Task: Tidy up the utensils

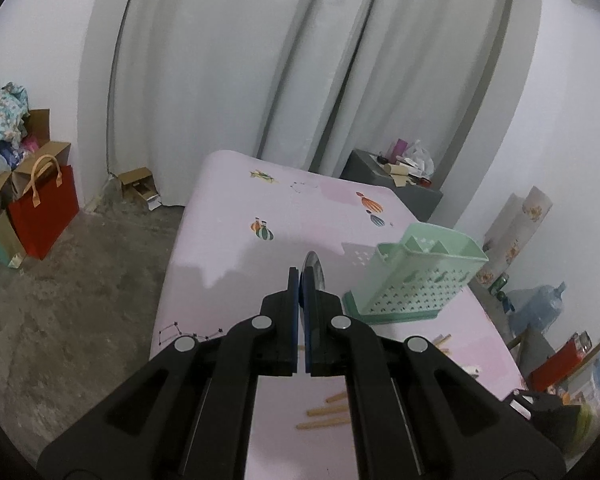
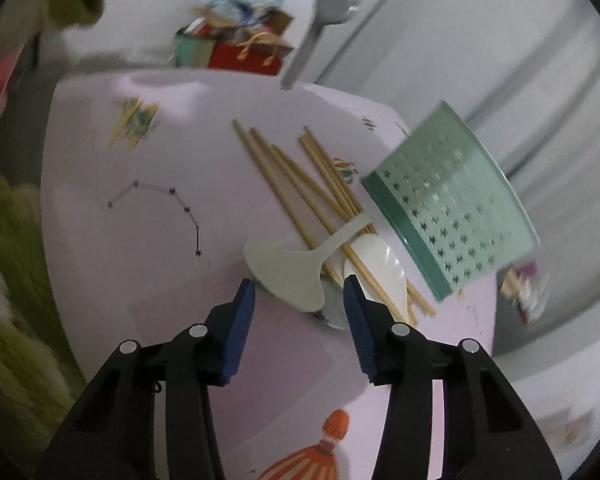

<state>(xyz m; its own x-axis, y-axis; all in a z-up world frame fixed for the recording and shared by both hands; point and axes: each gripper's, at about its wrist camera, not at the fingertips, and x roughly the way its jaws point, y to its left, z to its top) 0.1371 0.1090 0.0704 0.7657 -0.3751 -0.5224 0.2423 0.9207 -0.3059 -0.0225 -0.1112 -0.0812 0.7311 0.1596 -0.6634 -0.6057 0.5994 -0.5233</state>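
Observation:
My left gripper is shut on a metal spoon, held above the pink table to the left of the green utensil holder. In the right wrist view the same spoon hangs at the top, handle down. My right gripper is open, low over a pile: a white rice paddle, a white spoon and several wooden chopsticks. The green holder stands just right of the pile. Chopstick ends show under my left gripper.
Grey curtains hang behind the table. A red bag and boxes sit on the concrete floor at the left. A grey cabinet with clutter and a water jug stand to the right.

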